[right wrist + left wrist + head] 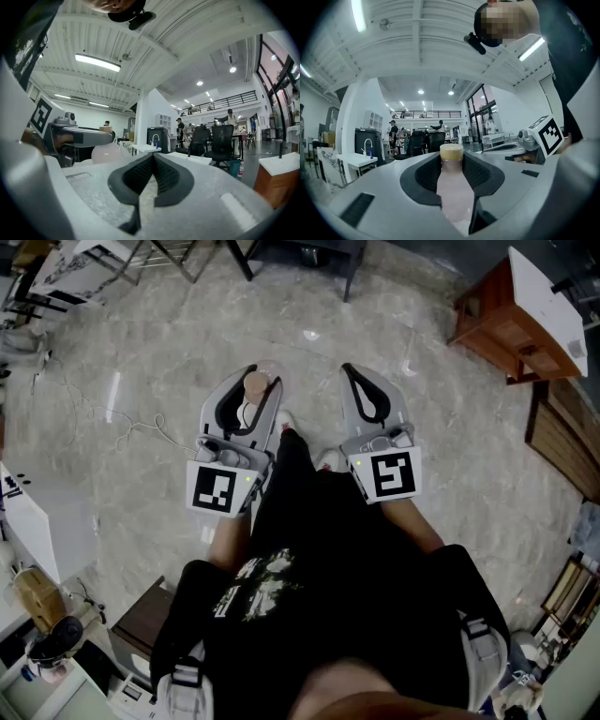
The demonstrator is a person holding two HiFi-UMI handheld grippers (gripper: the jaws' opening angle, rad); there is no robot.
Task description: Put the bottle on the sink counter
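A pale pink bottle (254,390) with a tan cap is clamped between the jaws of my left gripper (254,371), held level above the floor. In the left gripper view the bottle (453,190) stands between the black pads (424,176), which press on its sides, cap towards the room. My right gripper (346,369) is beside it to the right, shut and empty; its pads (166,176) meet at the tip. The right gripper view also shows the bottle (106,153) at its left. A white sink counter (146,149) with a faucet stands far ahead.
I stand on a marble floor with a cable (98,418) lying at the left. A wooden cabinet (511,320) is at the right, a white table (37,521) at the left. Office chairs (220,140) and people fill the far room.
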